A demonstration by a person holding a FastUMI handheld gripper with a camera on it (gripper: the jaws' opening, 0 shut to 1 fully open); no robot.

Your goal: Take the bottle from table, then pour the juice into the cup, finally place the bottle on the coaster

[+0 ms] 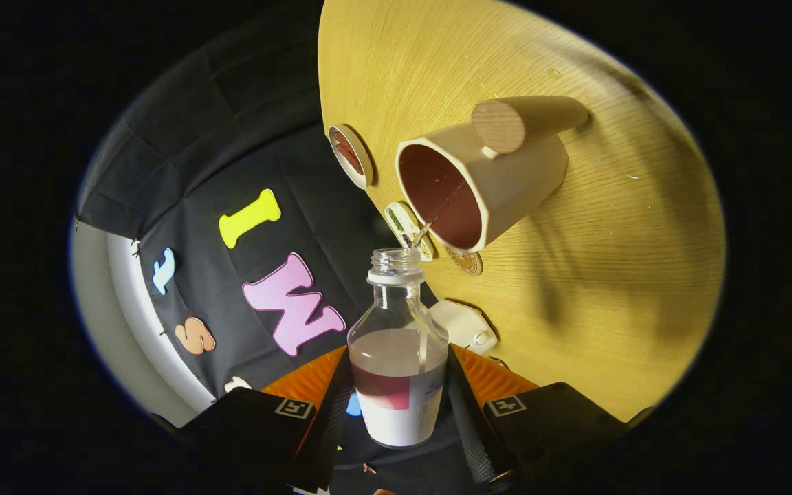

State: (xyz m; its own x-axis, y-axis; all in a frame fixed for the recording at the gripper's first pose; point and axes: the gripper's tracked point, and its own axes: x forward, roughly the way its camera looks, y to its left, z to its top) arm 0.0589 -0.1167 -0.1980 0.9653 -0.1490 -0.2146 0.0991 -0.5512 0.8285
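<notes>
**Bottle tipped over the cup, juice running**

While the tongs are clamping the clear bottle between both fingers, one on each side of its labelled lower body, the whole view is sitting rolled over, so that the wooden bench is rising like a wall beyond the bottle. The bottle is standing uncapped between the fingers, its threaded neck pointing away from them towards the cup. Pale juice is lying at a slant inside the glass, filling roughly the lower half, and a thin stream is leaving the mouth and reaching across to the rim of the cup.

The cup is resting on the bench just ahead of the bottle's mouth. It is cream outside and reddish brown inside, and a round wooden handle is sticking out from its side. Its opening is facing the bottle.

Three small flat discs are lying on the bench near the cup: a round one with a brown face beside the cup's rim, a pale one with a green patch just behind the stream, and a tan coaster partly tucked under the cup's lower edge. A small white object is lying on the bench near the bottle's shoulder; what it is cannot be told.
</notes>
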